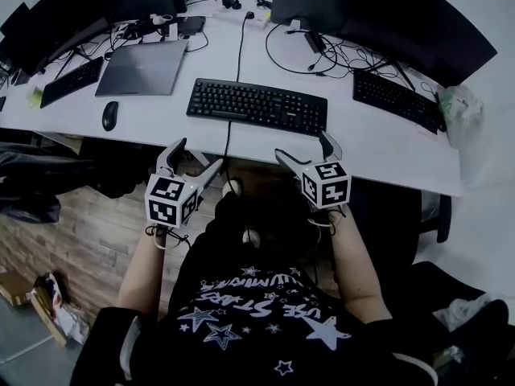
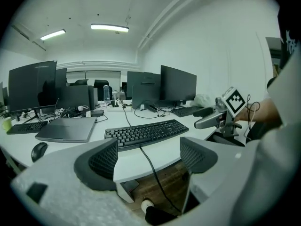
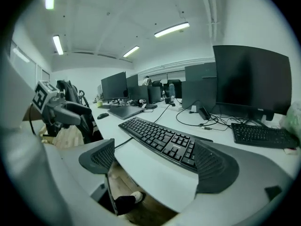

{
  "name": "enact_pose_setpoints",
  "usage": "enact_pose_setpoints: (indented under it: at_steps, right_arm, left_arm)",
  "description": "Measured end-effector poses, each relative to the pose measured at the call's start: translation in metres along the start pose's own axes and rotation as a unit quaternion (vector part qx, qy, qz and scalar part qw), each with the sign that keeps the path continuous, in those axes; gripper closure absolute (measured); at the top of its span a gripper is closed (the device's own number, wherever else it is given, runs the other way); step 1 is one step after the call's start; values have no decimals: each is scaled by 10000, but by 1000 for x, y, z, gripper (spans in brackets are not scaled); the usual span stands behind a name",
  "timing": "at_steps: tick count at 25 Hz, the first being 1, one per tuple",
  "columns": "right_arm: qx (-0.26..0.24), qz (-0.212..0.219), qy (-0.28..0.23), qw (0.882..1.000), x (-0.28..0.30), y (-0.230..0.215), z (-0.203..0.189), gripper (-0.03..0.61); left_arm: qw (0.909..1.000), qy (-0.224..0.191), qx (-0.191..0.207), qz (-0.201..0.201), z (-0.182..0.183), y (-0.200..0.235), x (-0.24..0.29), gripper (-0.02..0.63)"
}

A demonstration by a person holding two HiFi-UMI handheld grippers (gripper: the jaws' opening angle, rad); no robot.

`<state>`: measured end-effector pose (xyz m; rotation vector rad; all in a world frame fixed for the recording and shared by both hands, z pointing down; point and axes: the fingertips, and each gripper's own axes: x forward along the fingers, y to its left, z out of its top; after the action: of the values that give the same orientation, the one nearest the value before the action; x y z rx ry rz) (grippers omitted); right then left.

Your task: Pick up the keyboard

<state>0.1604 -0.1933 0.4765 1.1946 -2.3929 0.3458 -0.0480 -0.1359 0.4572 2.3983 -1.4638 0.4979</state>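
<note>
A black keyboard (image 1: 257, 105) lies flat on the white desk (image 1: 378, 155), close to its front edge. Its cable (image 1: 228, 145) hangs over that edge. Both grippers hover just short of the desk's front edge, near side of the keyboard and apart from it. My left gripper (image 1: 197, 155) stands open and empty by the keyboard's left half (image 2: 146, 133). Open and empty too, my right gripper (image 1: 304, 145) is by the right end (image 3: 160, 138). In the left gripper view its own jaws (image 2: 150, 158) frame the desk edge; in the right gripper view the jaws (image 3: 157, 161) do the same.
A closed laptop (image 1: 143, 67) and a mouse (image 1: 110, 115) sit left of the keyboard. More keyboards lie at far left (image 1: 71, 80) and far right (image 1: 397, 96). Monitors (image 1: 386, 14) and cables line the back. A plastic bag (image 1: 460, 111) lies at the right end.
</note>
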Motion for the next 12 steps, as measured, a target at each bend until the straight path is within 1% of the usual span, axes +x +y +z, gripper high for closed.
enact_pose_setpoints:
  at_steps: [2,4,8,12]
  right_arm:
    - [-434,143,289,9985,14,0,-1,71]
    - [-940,365,647,9928,29,-1,-3,69]
    - [-1855,839,1409,9689,56,-10,-9,69]
    - [-2373,1108,1900,9462,88,-25,-9,61]
  left_arm:
    - [9999,62,79,-92,1,8,13,207]
    - [9997,81,168,-174,5,16,27,207]
    - [9992,138,157,-354,14,33,57,207]
    - [9983,193,241,-503,22,56,86,207]
